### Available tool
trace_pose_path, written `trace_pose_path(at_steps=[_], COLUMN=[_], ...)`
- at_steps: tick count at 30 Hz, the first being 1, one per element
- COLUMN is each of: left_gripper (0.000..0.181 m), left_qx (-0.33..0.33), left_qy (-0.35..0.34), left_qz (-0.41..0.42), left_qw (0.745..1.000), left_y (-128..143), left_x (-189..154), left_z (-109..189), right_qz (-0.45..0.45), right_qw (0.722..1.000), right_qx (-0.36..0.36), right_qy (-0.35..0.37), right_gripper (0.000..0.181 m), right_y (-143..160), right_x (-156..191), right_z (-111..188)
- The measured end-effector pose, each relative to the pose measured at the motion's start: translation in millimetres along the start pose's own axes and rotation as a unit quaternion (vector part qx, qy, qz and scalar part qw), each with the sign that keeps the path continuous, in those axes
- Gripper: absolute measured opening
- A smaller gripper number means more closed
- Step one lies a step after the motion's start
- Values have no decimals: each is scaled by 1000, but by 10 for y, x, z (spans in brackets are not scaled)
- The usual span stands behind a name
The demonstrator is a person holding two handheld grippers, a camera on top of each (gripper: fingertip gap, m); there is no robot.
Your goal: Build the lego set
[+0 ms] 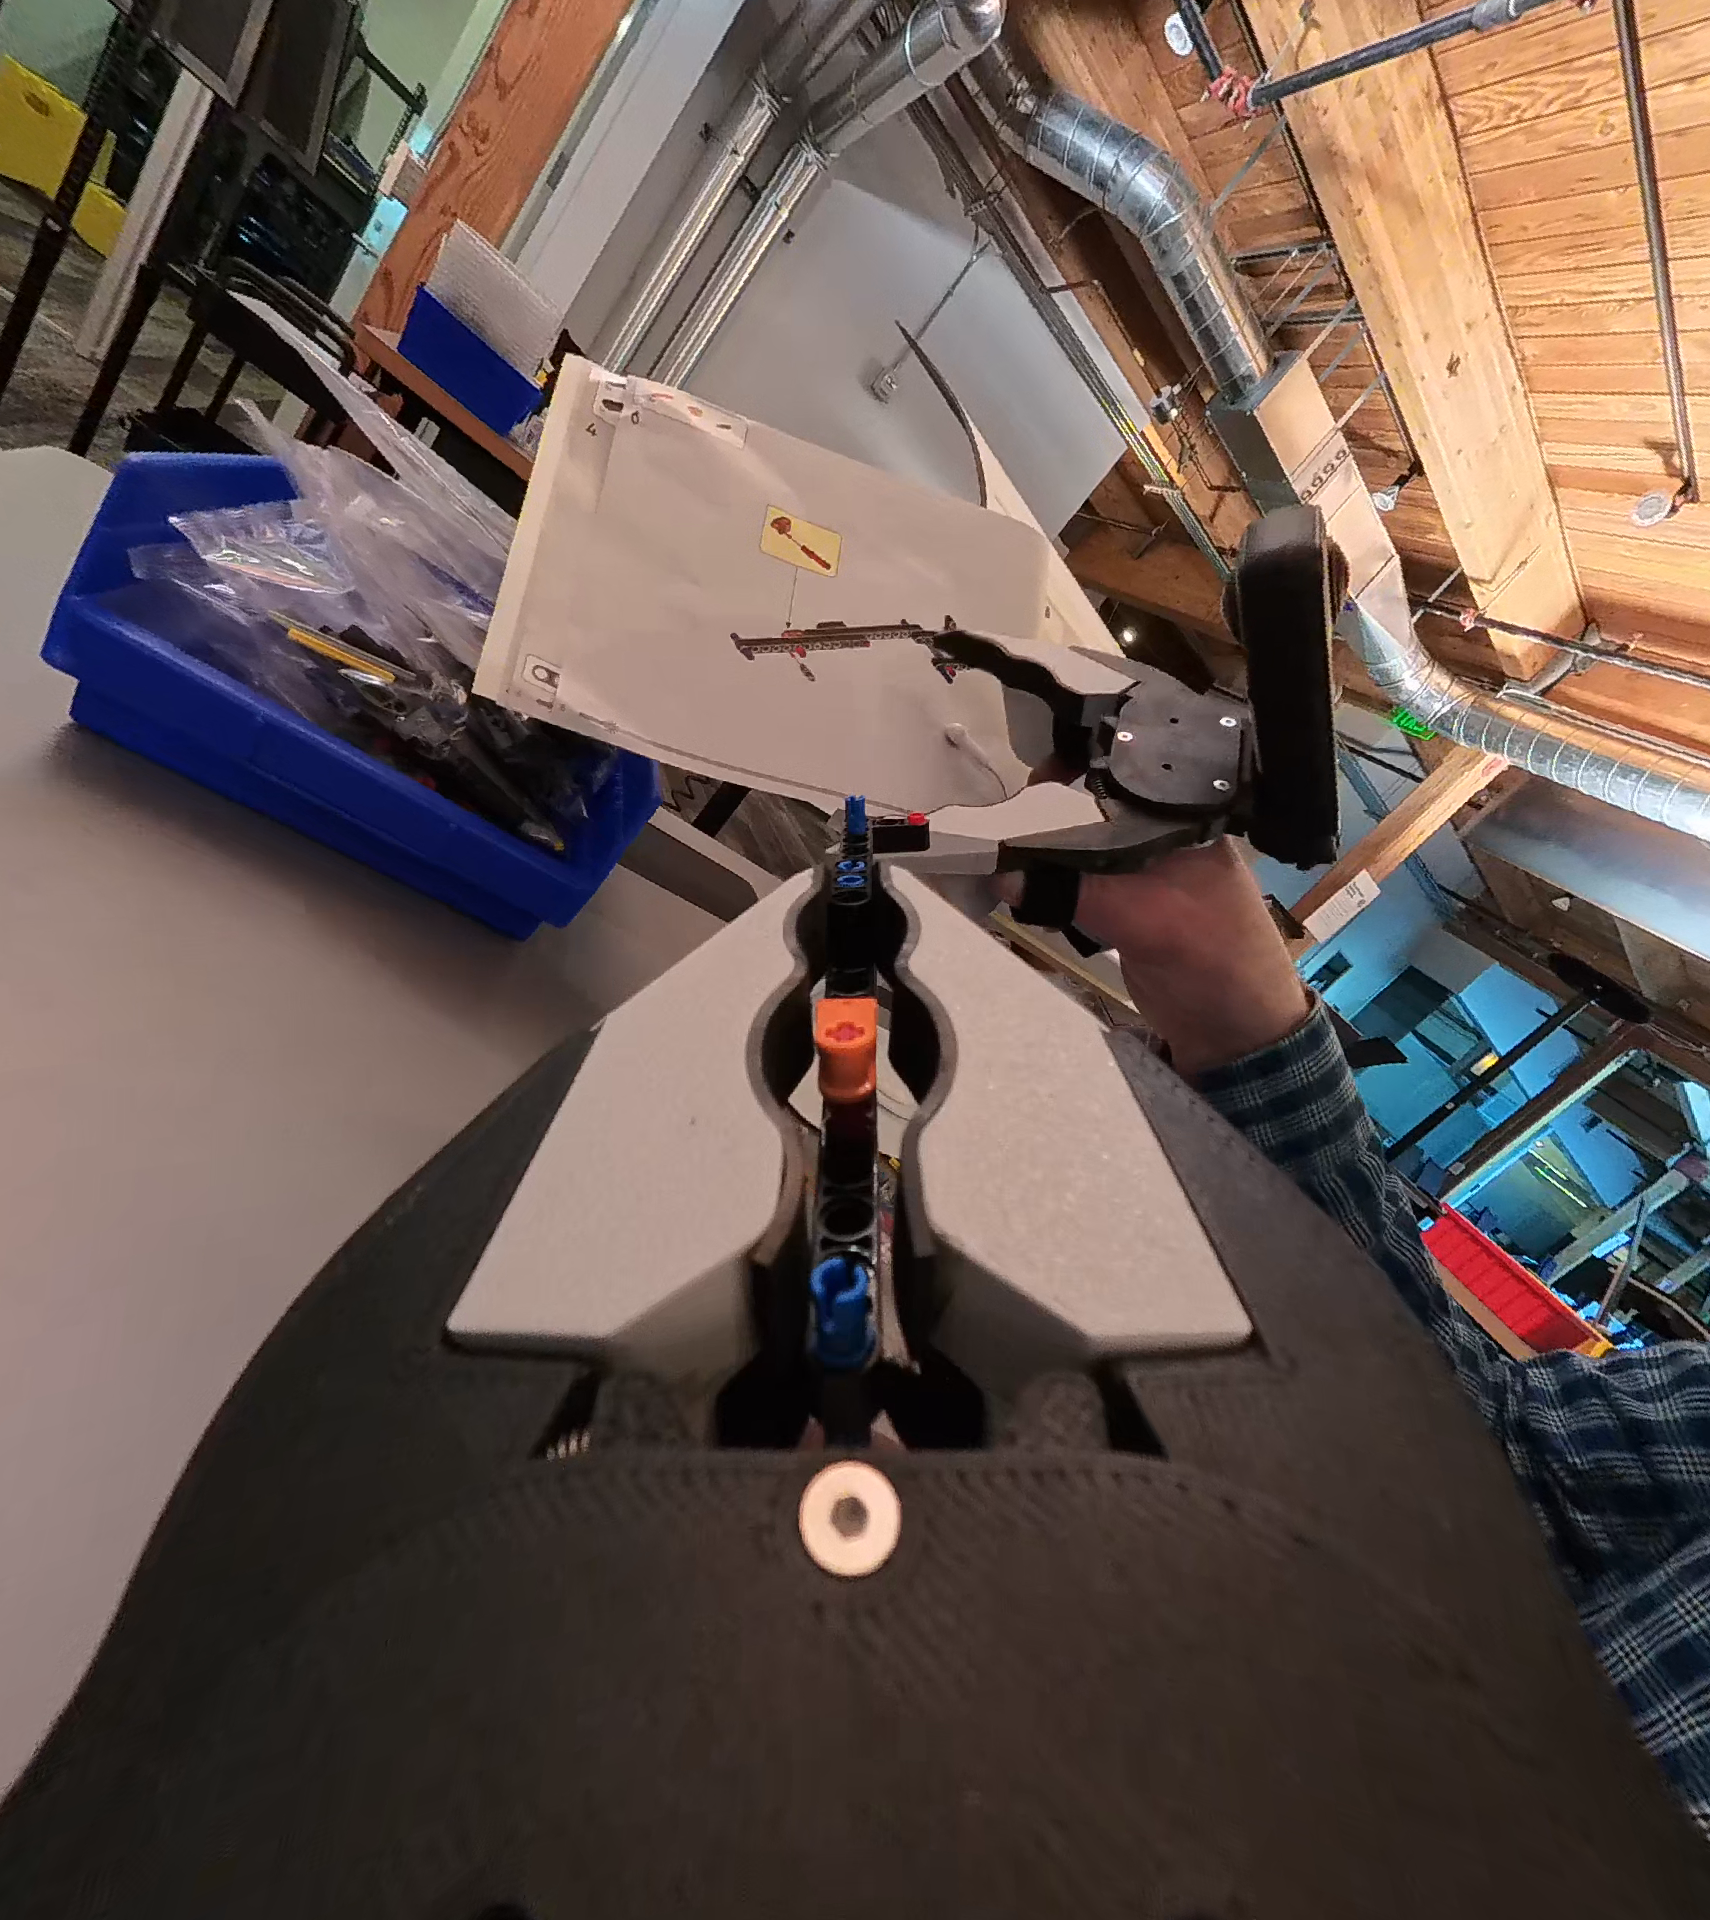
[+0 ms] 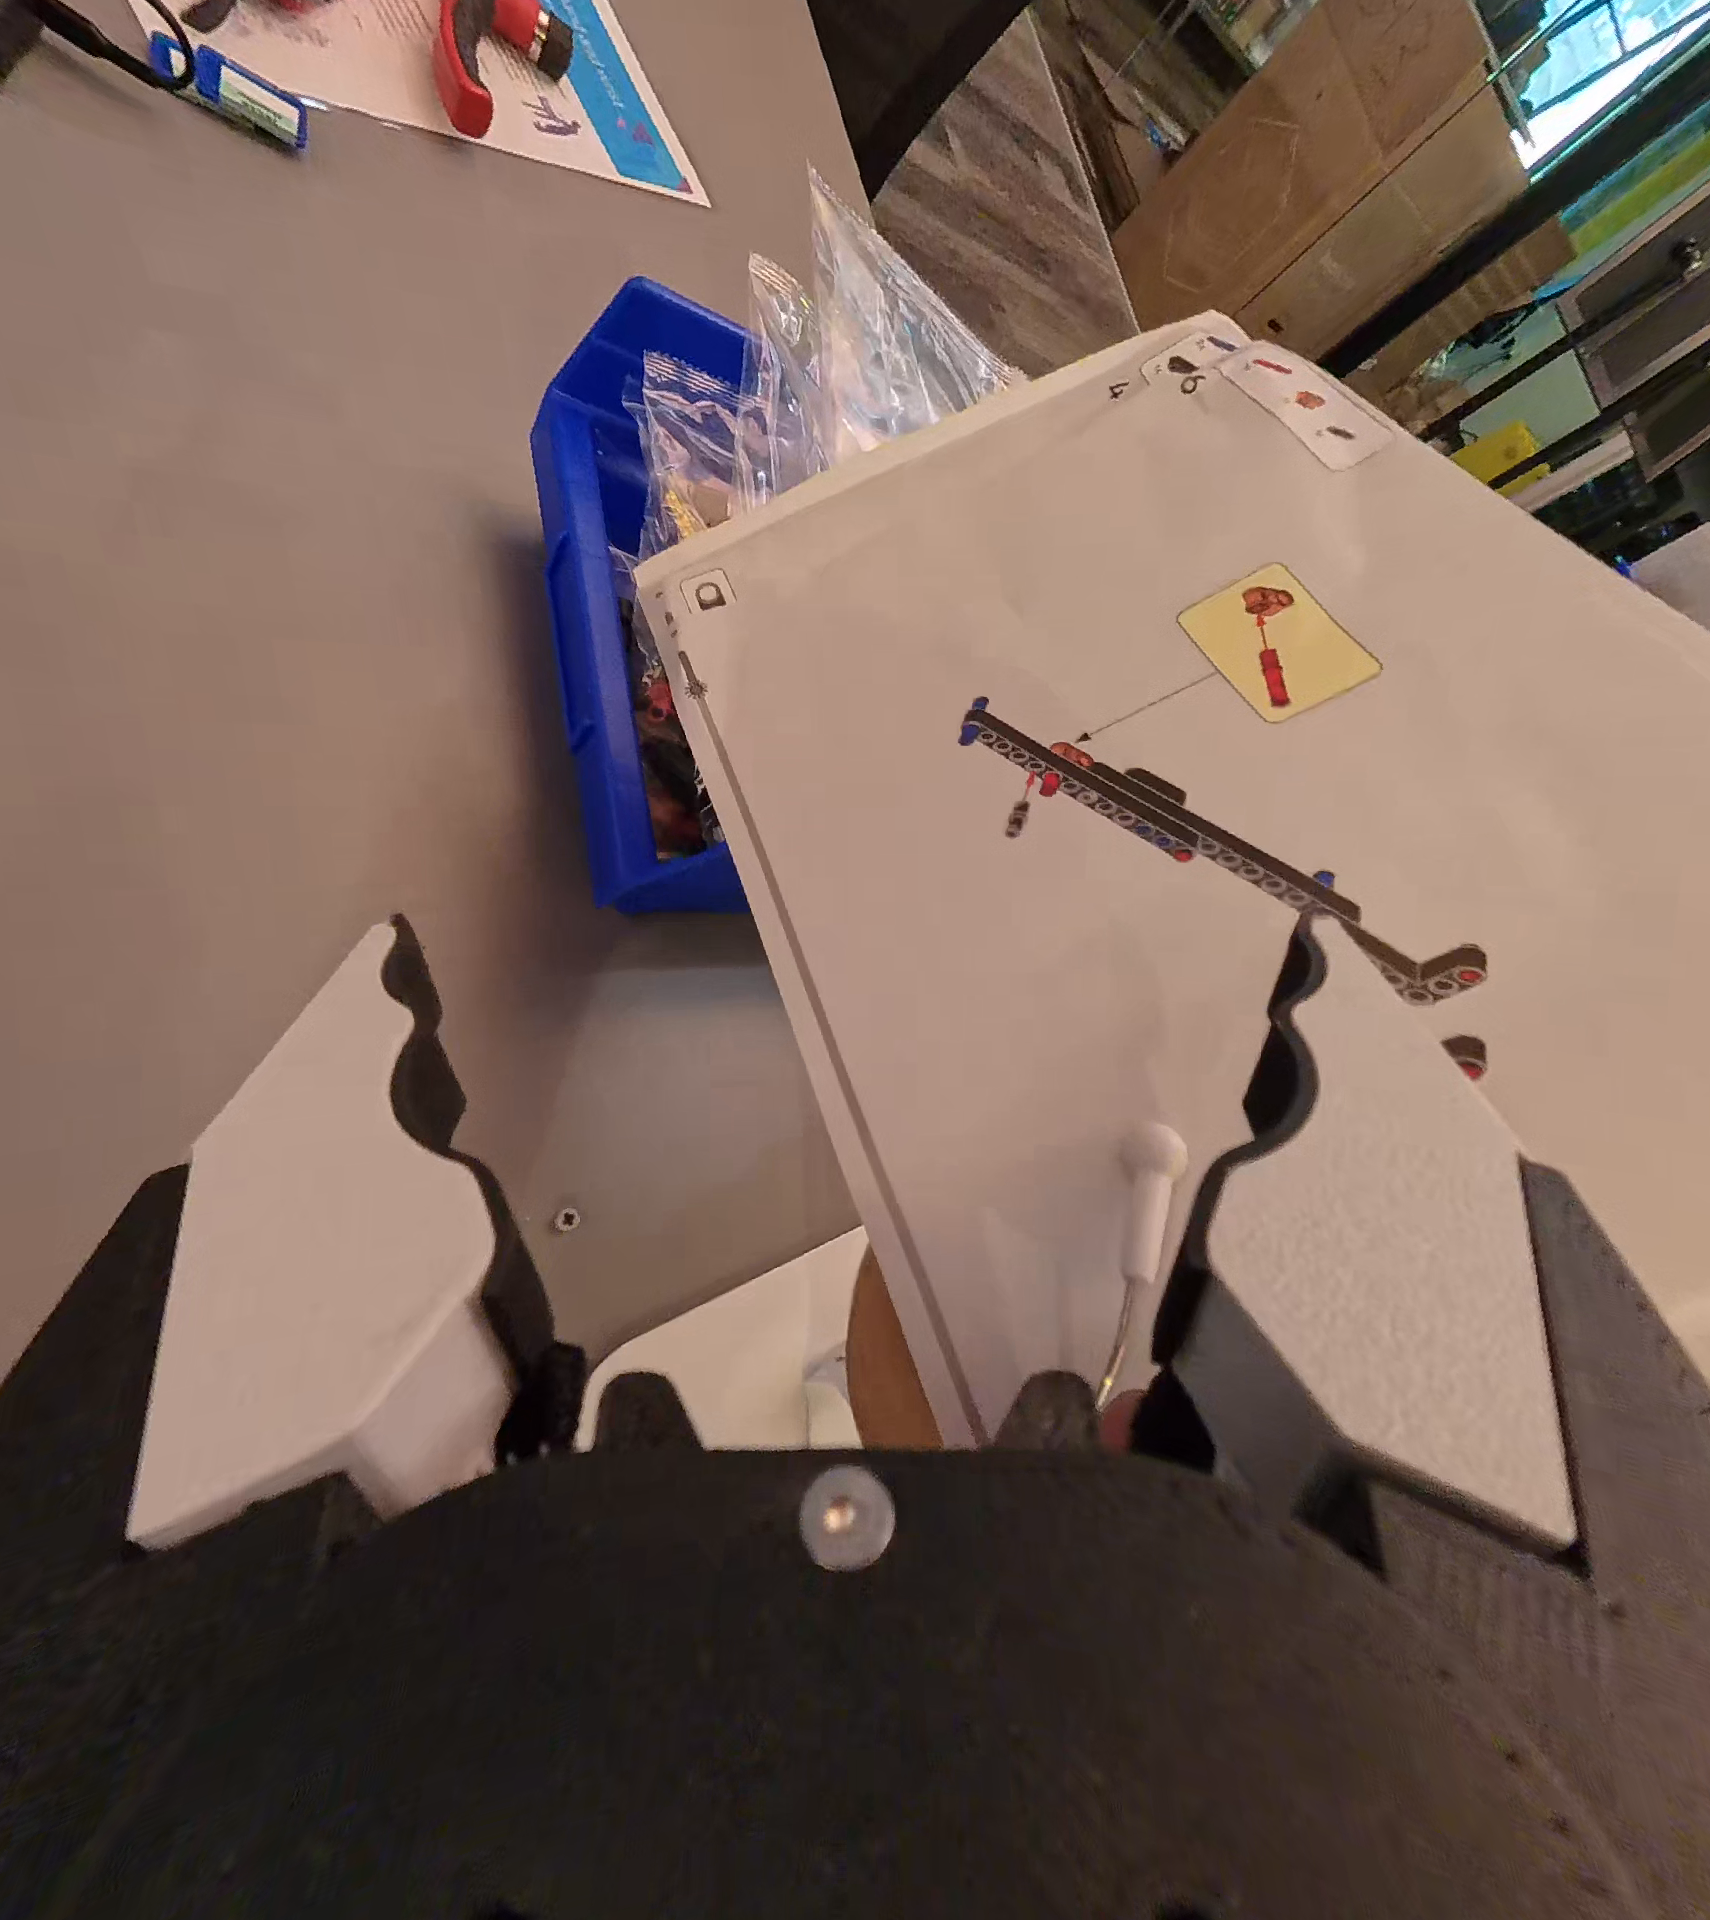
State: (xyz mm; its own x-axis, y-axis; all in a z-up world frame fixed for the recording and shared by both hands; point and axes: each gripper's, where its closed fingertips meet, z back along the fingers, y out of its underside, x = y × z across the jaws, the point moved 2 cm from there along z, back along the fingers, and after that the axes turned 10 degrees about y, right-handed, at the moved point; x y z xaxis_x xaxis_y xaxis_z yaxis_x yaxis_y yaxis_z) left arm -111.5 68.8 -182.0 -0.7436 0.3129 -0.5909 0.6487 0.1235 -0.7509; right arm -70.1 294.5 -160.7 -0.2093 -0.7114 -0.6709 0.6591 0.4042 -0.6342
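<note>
My left gripper [image 1: 851, 894] is shut on a long black Lego beam [image 1: 846, 1216] that runs along its fingers. The beam carries an orange piece [image 1: 843, 1055] and blue pins [image 1: 838, 1299]; its far tip sticks out with another blue pin [image 1: 856, 816] and a small black part with a red end [image 1: 901, 826]. My right gripper [image 2: 846, 925] is open. An instruction page [image 2: 1142, 935] lies across its right finger, with a person's fingertip behind the page. In the left wrist view the right gripper [image 1: 939, 743] is just right of the beam's tip, in front of the page [image 1: 726, 561].
A blue bin [image 1: 238, 717] with bags of Lego parts sits on the grey table [image 1: 103, 1039]; it also shows in the right wrist view [image 2: 581, 644]. A red-handled tool [image 2: 461, 73] lies on a printed sheet at the table's far side. A small screw [image 2: 567, 1218] lies on the table.
</note>
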Motion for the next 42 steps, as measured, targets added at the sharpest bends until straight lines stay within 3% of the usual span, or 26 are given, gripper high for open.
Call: trace_pose_path(at_steps=[8, 42], left_gripper=[5, 5], left_qx=[0, 1], left_qy=[-1, -4], left_qz=[1, 2], left_qw=[1000, 1000], left_y=[-3, -10], left_x=[15, 51], left_z=[13, 26], right_qz=[13, 28], right_qw=[1000, 999], right_qx=[26, 32], right_qy=[5, -2], right_gripper=[153, 150], right_y=[52, 1], right_x=[12, 88], right_z=[-152, -147])
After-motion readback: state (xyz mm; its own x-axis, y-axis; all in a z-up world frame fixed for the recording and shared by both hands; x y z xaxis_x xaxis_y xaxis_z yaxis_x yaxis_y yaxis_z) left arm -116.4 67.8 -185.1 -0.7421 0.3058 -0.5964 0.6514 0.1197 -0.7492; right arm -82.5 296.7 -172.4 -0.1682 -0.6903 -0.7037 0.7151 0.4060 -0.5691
